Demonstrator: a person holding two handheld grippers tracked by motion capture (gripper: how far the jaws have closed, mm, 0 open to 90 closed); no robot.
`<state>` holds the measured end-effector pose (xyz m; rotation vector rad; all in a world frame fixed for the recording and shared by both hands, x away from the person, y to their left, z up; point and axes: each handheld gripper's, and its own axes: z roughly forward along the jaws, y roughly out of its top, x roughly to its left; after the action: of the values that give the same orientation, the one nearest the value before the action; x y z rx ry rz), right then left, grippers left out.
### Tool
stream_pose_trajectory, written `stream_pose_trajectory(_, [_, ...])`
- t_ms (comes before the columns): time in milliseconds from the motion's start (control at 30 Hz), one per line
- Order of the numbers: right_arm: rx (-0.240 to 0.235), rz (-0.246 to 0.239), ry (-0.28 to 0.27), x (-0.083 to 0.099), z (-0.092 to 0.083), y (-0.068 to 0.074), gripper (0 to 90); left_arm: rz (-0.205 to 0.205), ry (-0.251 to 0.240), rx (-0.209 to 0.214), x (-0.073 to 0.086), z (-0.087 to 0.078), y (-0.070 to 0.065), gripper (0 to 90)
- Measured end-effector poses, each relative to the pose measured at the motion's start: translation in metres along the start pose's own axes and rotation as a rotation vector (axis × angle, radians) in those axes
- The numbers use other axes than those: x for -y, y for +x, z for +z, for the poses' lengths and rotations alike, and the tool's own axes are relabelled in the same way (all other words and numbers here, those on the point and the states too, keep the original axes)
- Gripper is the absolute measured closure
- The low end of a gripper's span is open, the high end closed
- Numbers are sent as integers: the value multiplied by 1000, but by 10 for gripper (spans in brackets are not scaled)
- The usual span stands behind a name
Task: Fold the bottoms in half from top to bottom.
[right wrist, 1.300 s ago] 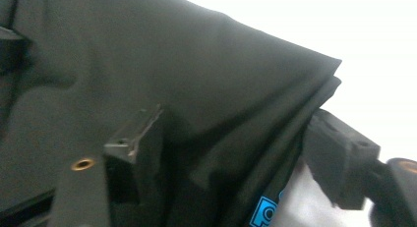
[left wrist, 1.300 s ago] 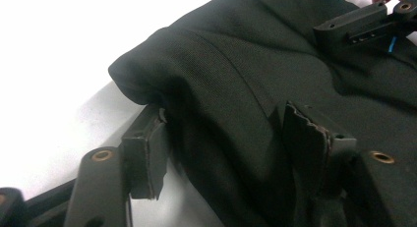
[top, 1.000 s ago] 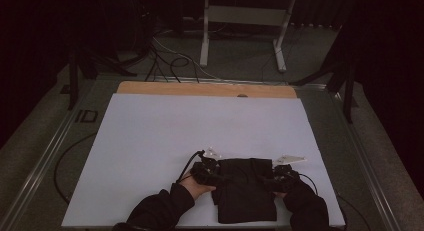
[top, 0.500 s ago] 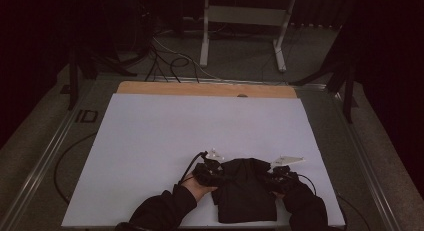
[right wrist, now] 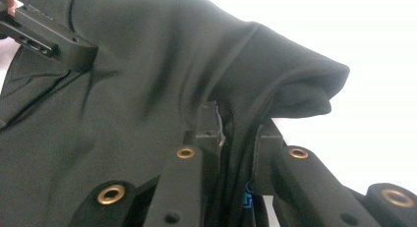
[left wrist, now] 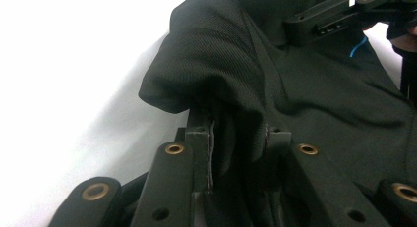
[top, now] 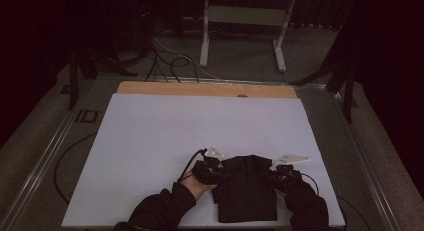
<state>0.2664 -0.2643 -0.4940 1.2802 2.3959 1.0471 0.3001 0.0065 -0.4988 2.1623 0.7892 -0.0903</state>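
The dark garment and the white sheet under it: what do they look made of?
Dark garment: seemingly woven fabric, matte, with a fine diagonal rib, stitched seams and soft folds. White sheet: smooth, flat and matte, maybe paper or board; the look leaves it open.

No legible text, label or number anywhere.

Garment [left wrist: 314,104]: black woven cloth, fine ribbed weave, matt. Bench [top: 165,136]: smooth matt white sheet; bare wooden strip [top: 200,89] at far edge. Left hand-held gripper [left wrist: 238,138]: matt black plastic, brass-coloured rivets
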Motion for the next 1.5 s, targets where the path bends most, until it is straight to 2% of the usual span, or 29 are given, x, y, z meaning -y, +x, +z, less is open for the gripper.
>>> stream_pose_trajectory(567, [5, -1, -71, -10, -16, 2, 791, 36, -30, 12, -13, -13, -7, 737])
stream_pose_trajectory(700, [7, -13, -88, -15, -20, 3, 791, 51, -35, 12, -18, -21, -8, 737])
stream_pose_trajectory(733, [9, -3, -94, -16, -21, 4, 791, 53, -34, 13, -19, -23, -8, 737])
stream_pose_trajectory(1033, [7, -23, -117, -27, -26, 7, 792, 67, -51, 3, -28, -37, -7, 737])
stream_pose_trajectory(1500, [0, -62, -144, -53, -21, 15, 792, 74, -63, -19, -36, -60, 2, 738])
